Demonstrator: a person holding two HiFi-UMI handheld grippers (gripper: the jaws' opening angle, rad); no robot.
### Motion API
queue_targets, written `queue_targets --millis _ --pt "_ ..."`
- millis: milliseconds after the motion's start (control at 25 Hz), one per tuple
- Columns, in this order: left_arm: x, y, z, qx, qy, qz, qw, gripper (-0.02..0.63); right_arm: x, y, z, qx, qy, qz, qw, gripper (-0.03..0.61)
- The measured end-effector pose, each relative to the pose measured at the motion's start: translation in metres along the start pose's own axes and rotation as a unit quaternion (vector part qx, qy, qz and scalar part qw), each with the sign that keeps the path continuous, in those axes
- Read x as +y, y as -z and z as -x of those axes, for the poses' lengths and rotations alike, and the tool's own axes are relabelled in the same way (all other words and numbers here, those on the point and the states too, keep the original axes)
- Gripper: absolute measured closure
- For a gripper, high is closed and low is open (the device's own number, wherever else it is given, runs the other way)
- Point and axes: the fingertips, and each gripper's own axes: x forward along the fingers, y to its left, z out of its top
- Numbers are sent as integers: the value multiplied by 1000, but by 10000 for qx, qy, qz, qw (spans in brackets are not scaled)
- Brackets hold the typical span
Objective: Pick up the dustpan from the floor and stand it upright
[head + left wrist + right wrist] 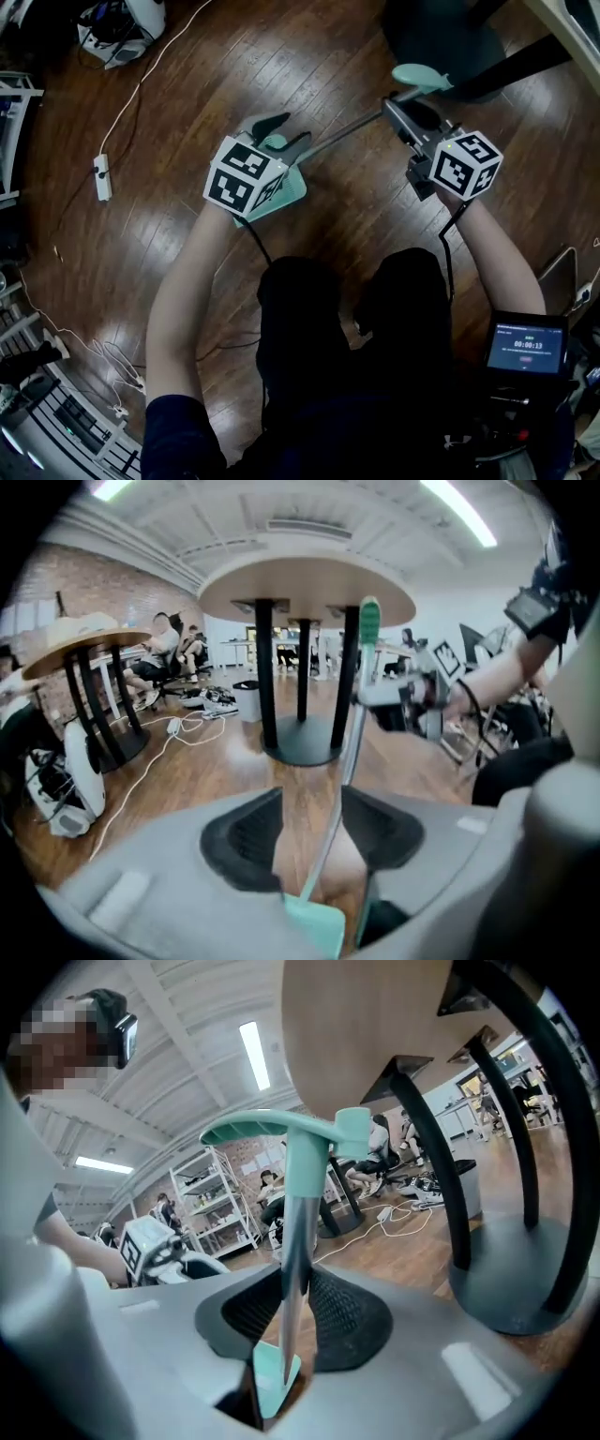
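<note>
Our right hand-held gripper (298,1302) squeezes the dustpan (293,189) by its thin pole (347,134) near the top, our left hand-held gripper (311,810) stands wide open around it low down, and we think it is light, stiff and slippery.

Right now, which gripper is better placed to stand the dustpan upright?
Probably right: the right gripper is shut on the dustpan handle near its top; the left gripper is open around it.

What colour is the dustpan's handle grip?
The grip is mint green, on a silver pole; clearest in the right gripper view.
</note>
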Motion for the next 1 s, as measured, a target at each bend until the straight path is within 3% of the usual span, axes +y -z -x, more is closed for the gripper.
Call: queue_targets --millis 80,120,160,320,520,720,800,1000 --pt "-1 -32 25 -358 -185 223 9989 470 9 4 -5 228 -10 36 9997 483" --pt "-2 -42 35 -458 -305 229 9982 591 13 8 -7 345 -9 50 9994 483" --pt "-3 -47 43 -492 -409 155 9978 611 17 12 -10 454 -7 77 9989 485" --pt "-4 -45 80 -358 -765 -218 9962 611 37 24 -32 863 57 372 9956 485" --pt "-5 -43 183 -552 -1160 522 9903 611 64 15 -62 1432 195 722 9869 486" --pt "0 -37 257 -524 -1441 789 9850 609 85 -1 -81 1733 474 728 9810 486" --pt "9 -45 268 -516 -1448 822 9847 600 103 0 -86 1946 432 848 9763 486" --pt "20 -66 241 -425 -1087 795 9900 486 140 31 -100 2376 177 1176 9640 485"
